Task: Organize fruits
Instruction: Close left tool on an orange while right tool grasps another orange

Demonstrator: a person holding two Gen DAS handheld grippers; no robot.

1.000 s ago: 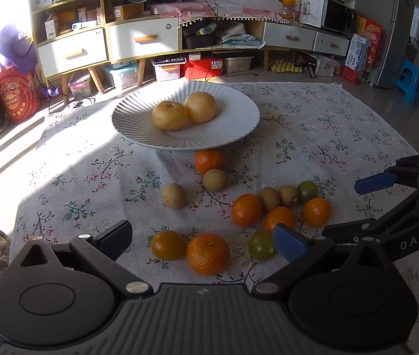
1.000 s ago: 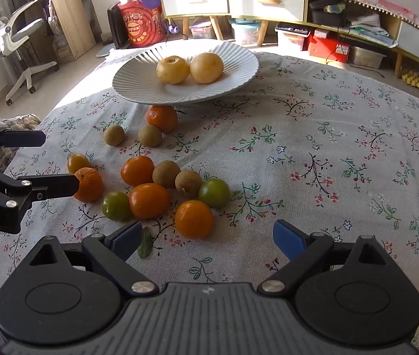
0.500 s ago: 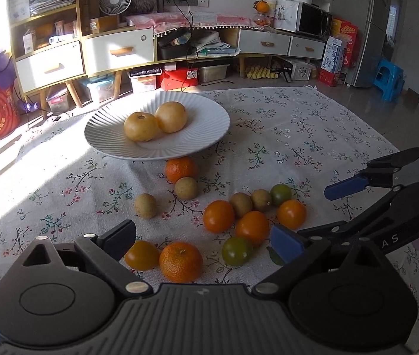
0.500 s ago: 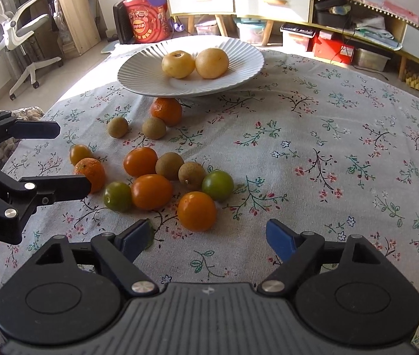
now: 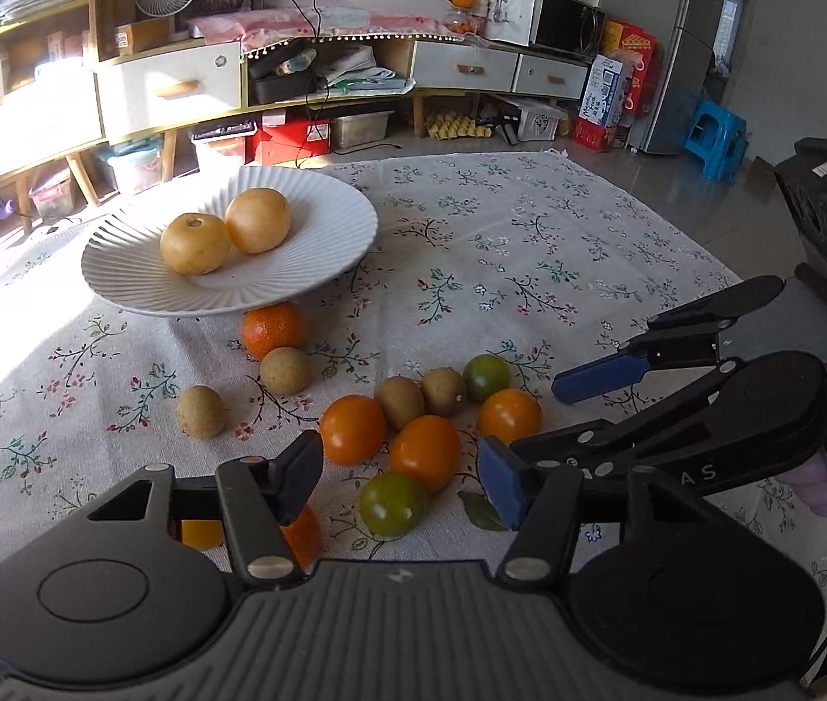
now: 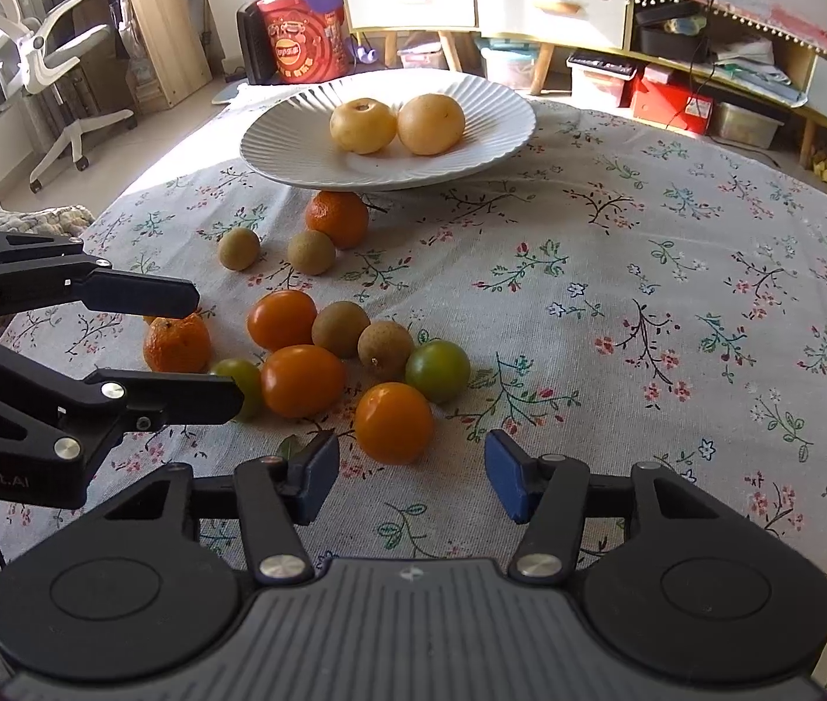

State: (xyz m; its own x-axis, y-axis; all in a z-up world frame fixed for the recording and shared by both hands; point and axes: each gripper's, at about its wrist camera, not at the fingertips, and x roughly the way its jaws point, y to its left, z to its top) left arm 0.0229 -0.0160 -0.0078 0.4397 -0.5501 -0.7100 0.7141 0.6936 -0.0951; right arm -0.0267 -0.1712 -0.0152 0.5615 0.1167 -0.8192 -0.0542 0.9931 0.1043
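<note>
The right gripper (image 6: 405,476), jaws just narrowed and holding nothing, faced at twelve o'clock the smooth round orange fruit (image 6: 393,422) (probably light, slippery), best gripped across its middle.

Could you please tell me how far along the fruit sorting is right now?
Early. Done: two yellow-brown pears lie on the white ribbed plate. In hand: nothing; the left tongs and right tongs have just been closing, empty. Left: the tangerines, orange and green tomatoes and brown longans on the floral tablecloth.
</note>
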